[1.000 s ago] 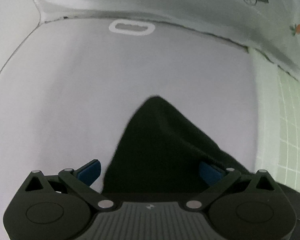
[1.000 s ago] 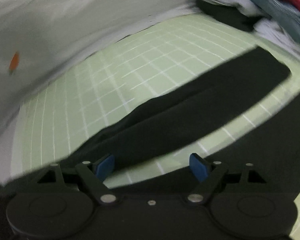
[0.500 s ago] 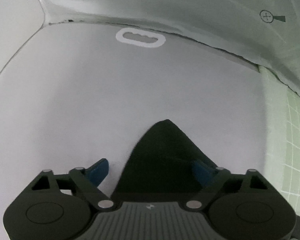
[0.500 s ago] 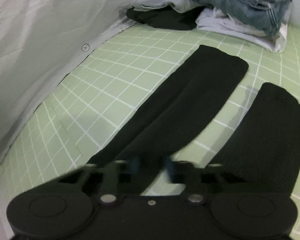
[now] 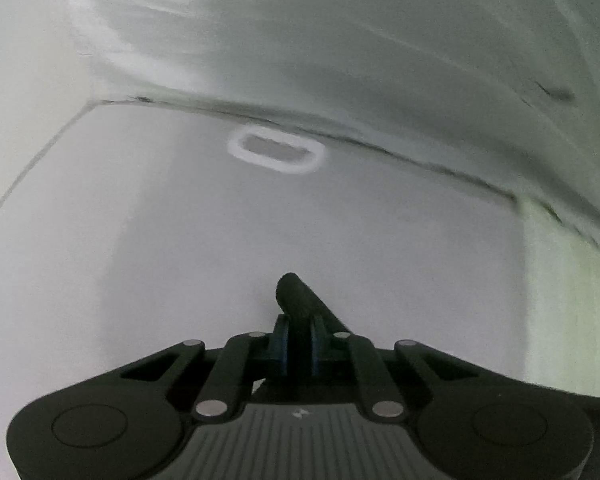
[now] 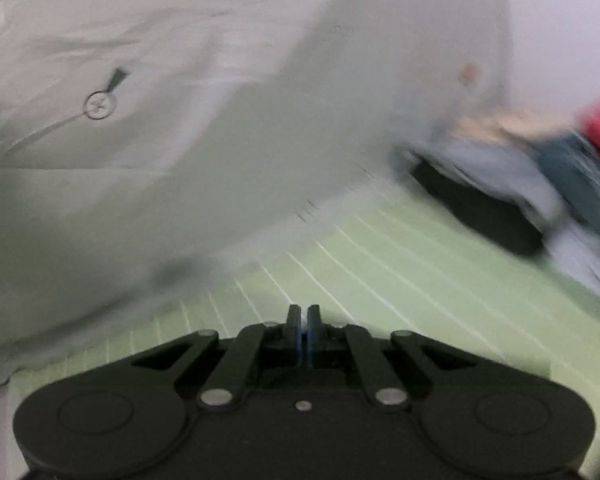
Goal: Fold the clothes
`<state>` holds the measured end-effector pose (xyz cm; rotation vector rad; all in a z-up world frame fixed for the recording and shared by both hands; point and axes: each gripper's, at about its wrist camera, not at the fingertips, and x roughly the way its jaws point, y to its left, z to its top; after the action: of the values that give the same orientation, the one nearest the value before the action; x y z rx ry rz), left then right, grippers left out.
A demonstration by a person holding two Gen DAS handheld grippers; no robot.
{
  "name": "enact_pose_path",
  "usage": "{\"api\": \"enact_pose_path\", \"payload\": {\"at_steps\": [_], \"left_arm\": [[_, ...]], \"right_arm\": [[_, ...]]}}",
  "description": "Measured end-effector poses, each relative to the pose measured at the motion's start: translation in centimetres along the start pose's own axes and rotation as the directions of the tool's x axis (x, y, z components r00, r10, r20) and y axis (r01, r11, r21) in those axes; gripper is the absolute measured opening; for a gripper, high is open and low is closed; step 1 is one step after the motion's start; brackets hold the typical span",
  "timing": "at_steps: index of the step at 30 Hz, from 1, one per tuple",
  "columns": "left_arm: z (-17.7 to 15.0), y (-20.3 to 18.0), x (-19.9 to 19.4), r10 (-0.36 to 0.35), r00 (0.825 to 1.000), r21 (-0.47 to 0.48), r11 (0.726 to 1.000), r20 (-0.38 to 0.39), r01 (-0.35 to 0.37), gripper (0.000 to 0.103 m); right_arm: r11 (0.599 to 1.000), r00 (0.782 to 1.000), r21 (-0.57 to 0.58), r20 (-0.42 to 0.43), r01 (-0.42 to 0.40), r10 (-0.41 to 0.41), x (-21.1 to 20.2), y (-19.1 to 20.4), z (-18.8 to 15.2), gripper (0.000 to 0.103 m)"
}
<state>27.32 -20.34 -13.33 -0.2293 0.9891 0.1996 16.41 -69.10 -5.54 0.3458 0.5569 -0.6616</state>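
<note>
Though blurred, left gripper [image 5: 299, 322] fingers closing on black garment [image 5: 294, 294]; right gripper [image 6: 303, 314] fingers nearly together, opening, nothing visible between.

My left wrist camera looks steeply down along its fingers, close over a pale grey board [image 5: 340, 220] whose handle cutout [image 5: 277, 151] sits toward the far edge. My right wrist camera tilts down less, low over the green grid mat [image 6: 380, 272], facing a blurred clothes pile [image 6: 540, 168] at far right. Both views share the white sheet [image 5: 340, 40] hanging behind, and the green mat edges into my left view's right side.
</note>
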Motion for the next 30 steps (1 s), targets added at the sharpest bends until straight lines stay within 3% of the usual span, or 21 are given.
{"api": "enact_pose_path", "payload": {"at_steps": [3, 5, 6, 7, 12, 14, 15, 17, 21, 23, 25, 27, 30], "left_arm": [[0.8, 1.5, 0.5, 0.036, 0.999, -0.076, 0.996, -0.012, -0.037, 0.021], [0.8, 2.4, 0.4, 0.029, 0.999, -0.100, 0.994, -0.016, -0.030, 0.029], [0.7, 2.7, 0.1, 0.022, 1.000, -0.101, 0.995, -0.014, -0.023, 0.039], [0.4, 2.7, -0.2, 0.027, 1.000, -0.087, 0.996, -0.014, -0.028, 0.048], [-1.4, 2.0, -1.9, -0.003, 0.999, -0.037, 0.999, -0.038, 0.002, 0.077], [-2.4, 1.2, -2.2, -0.032, 0.998, -0.015, 0.999, -0.061, 0.031, 0.077], [-2.9, 0.7, -2.2, -0.029, 0.997, 0.005, 1.000, -0.071, 0.029, 0.078], [-3.9, -0.3, -2.0, 0.006, 0.996, 0.058, 0.998, -0.084, -0.001, 0.082], [-4.9, -1.5, -1.2, 0.054, 0.992, 0.117, 0.992, -0.114, -0.041, 0.082], [-5.0, -1.9, -1.3, 0.064, 0.991, 0.134, 0.990, -0.118, -0.048, 0.083], [-4.9, -2.4, -1.1, 0.074, 0.990, 0.157, 0.986, -0.123, -0.055, 0.085], [-5.0, -2.7, -0.9, 0.090, 0.988, 0.172, 0.983, -0.127, -0.067, 0.085], [-5.1, -3.0, -0.5, 0.104, 0.985, 0.180, 0.981, -0.139, -0.078, 0.086]], "right_arm": [[0.997, 0.996, -0.002, -0.037, -0.076, 0.076, 2.0, 1.6, 0.9, 0.040], [0.994, 0.994, 0.016, -0.023, -0.109, 0.109, 1.8, 1.9, 0.6, 0.043], [0.995, 0.995, 0.010, -0.034, -0.098, 0.099, 1.6, 1.6, 0.0, 0.044], [0.997, 0.996, -0.003, -0.046, -0.079, 0.079, 1.4, 1.2, -0.7, 0.044], [0.997, 0.993, -0.073, -0.115, 0.026, -0.034, 0.8, -1.7, -4.7, 0.046], [0.996, 0.989, -0.082, -0.140, 0.039, -0.050, 0.3, -2.9, -5.8, 0.050], [0.994, 0.987, -0.098, -0.149, 0.040, -0.054, 0.1, -3.2, -6.4, 0.057], [0.990, 0.985, -0.136, -0.162, 0.037, -0.059, 0.0, -3.3, -7.3, 0.062], [0.981, 0.978, -0.193, -0.195, 0.033, -0.071, 1.0, -3.5, -8.3, 0.062], [0.982, 0.976, -0.189, -0.206, 0.025, -0.064, 1.2, -3.6, -8.4, 0.058], [0.984, 0.975, -0.176, -0.217, 0.004, -0.042, 1.4, -4.0, -8.3, 0.046], [0.982, 0.973, -0.187, -0.231, -0.018, -0.026, 1.7, -4.1, -7.6, 0.004], [0.969, 0.977, -0.245, -0.213, -0.026, -0.028, 2.6, -3.8, -5.3, 0.004]]}}
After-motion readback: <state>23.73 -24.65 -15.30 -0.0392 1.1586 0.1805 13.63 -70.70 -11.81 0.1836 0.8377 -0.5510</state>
